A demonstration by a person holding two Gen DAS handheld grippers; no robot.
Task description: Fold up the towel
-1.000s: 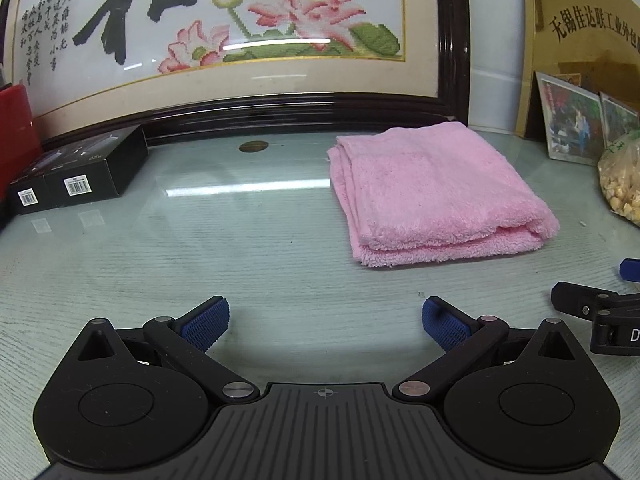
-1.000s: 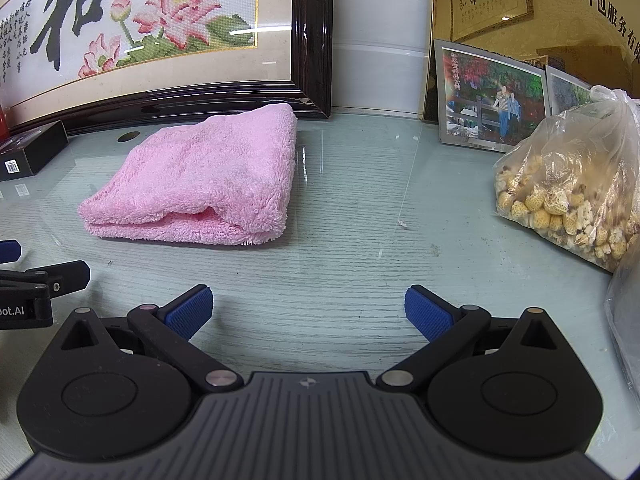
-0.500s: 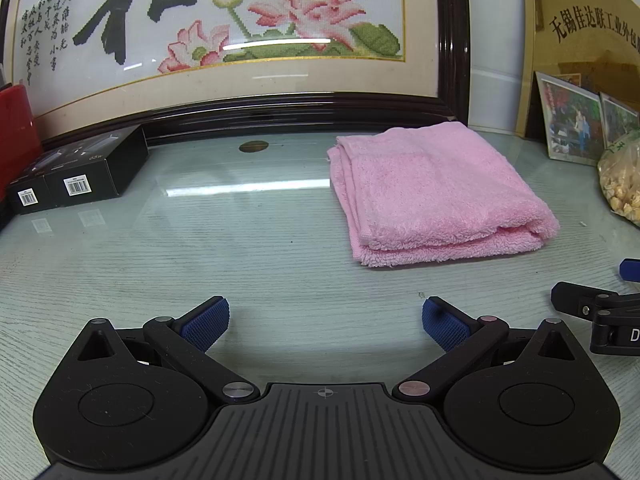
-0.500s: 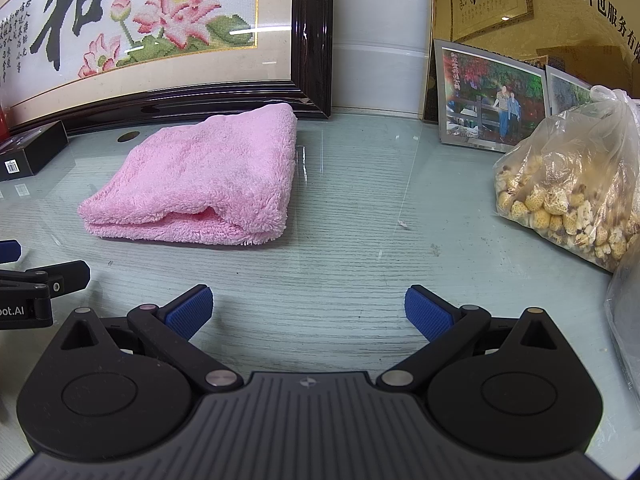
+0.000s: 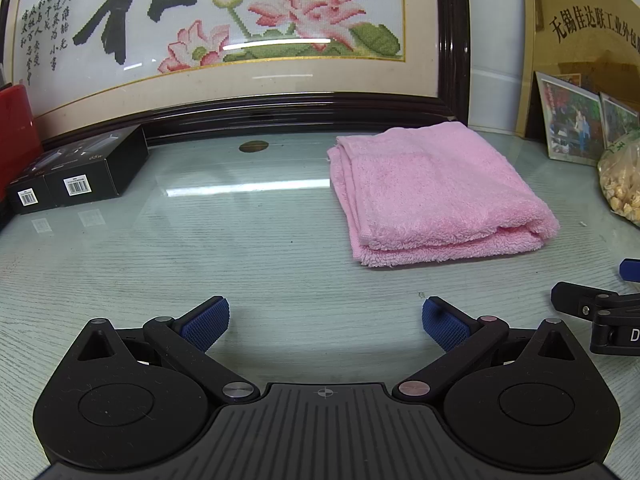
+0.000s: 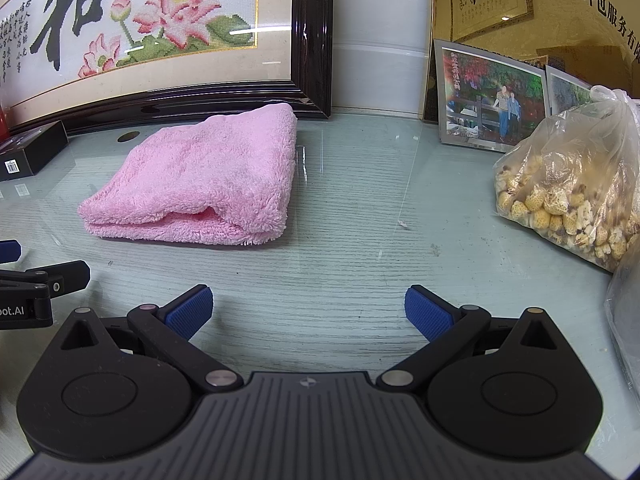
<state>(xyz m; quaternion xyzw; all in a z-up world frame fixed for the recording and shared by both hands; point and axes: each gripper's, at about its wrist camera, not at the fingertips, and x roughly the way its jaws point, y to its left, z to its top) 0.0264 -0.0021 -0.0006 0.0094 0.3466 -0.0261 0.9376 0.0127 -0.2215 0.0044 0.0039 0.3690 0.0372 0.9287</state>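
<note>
Towelling comes to a single piece: one pink fluffy terry towel (image 5: 434,190) (image 6: 202,184), already folded into a thick rectangle of several layers, lying flat on the pale glass-topped table (image 5: 260,248) (image 6: 360,240) toward its back, near the foot of the picture frame. Two handheld grippers are in view. The left gripper (image 5: 325,322) hovers low over bare glass with its blue-padded fingers (image 5: 206,324) spread wide and nothing between them, the towel ahead and to its right, well apart. The right gripper (image 6: 308,314) likewise has its blue fingers (image 6: 428,316) spread apart and empty, the towel ahead and to its left. Each camera catches the other gripper's black tip at the frame edge. One large dark-framed cross-stitch picture of pink lotus flowers and black calligraphy (image 5: 224,32) (image 6: 132,32) leans against the white wall behind. Two black cardboard boxes with barcode labels (image 5: 76,178) sit at the far left, beside a red object (image 5: 14,120). Two standing photographs (image 6: 494,98) rest in front of a gold plaque with Chinese lettering (image 6: 540,8). One clear plastic bag (image 6: 576,176) on the right holds pale yellowish dried lumps, too small to identify. A small dark oval mark (image 5: 253,146) shows in the glass near the frame.
</note>
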